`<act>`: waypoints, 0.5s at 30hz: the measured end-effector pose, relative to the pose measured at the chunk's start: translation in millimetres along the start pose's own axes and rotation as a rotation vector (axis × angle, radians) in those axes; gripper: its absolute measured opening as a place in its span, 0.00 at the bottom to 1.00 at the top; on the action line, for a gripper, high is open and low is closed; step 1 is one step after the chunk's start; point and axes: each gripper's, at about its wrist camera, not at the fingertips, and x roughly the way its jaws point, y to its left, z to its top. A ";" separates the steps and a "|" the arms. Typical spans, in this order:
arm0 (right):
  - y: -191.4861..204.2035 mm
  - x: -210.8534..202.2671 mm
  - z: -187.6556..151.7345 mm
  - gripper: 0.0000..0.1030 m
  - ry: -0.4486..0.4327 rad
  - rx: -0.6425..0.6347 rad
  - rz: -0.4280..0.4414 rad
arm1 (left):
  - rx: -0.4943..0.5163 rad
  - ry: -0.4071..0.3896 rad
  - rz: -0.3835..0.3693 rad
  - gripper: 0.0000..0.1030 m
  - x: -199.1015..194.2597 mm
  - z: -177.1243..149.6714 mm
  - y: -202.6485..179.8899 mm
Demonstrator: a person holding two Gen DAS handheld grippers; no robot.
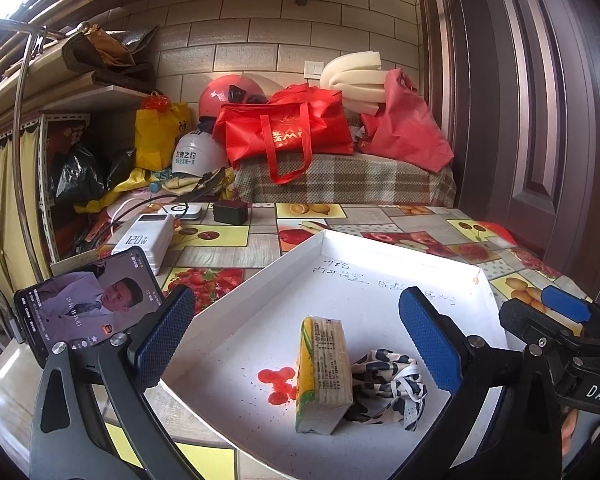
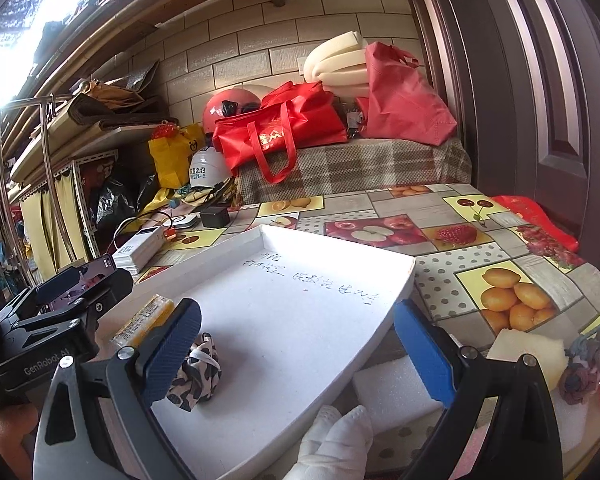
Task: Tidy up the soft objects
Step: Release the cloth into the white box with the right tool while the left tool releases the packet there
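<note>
A cluttered home storage corner. Ahead of the jaws, beyond a table under a fruit-print oilcloth (image 1: 220, 252), a plaid-covered bench (image 1: 340, 184) against the tiled wall (image 1: 236, 44) carries red shopping bags (image 1: 288, 132), helmets (image 1: 220, 94) and folded foam (image 1: 352, 76). Left of the jaws stand curtained metal shelves (image 1: 28, 168); right, a dark panelled door (image 1: 532, 100).
</note>
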 end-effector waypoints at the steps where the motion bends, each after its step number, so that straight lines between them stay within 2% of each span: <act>1: -0.6 -1.4 -0.3 0.95 0.000 0.001 -0.001 | 0.000 0.000 -0.001 1.00 -1.3 -0.4 0.0; 15: -10.6 -29.5 -12.8 0.95 0.024 0.024 0.011 | 0.017 0.016 -0.041 1.00 -23.5 -10.3 -5.9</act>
